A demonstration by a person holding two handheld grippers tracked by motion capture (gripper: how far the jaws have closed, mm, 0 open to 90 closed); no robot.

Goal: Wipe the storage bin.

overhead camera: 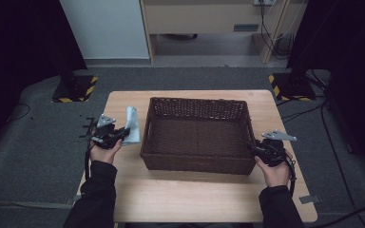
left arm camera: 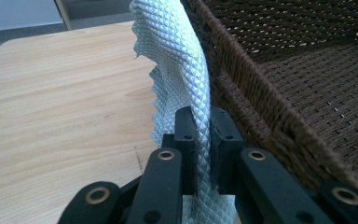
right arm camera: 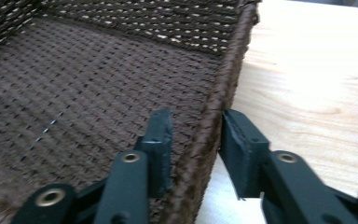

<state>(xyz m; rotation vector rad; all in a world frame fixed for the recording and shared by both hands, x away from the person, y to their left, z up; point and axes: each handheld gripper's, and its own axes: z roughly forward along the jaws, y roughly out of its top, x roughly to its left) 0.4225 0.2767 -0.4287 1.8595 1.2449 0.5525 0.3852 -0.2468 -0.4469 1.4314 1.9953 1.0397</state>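
Beside the wicker basket [overhead camera: 197, 135], the left gripper [left arm camera: 201, 140] pinches a pale textured cloth [left arm camera: 179, 70], held upright; the right gripper [right arm camera: 193, 144] straddles the basket's rim, jaws part-open. Likely next: lifting the cloth over the wall and releasing inside.

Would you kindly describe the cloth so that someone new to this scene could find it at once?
Start at the wooden table and find the big dark wicker basket in its middle. Just outside the basket's left wall, the left hand-held gripper pinches the cloth, which stands up from its jaws. It is the only pale, soft thing there: light grey-blue with a diamond-quilted texture.
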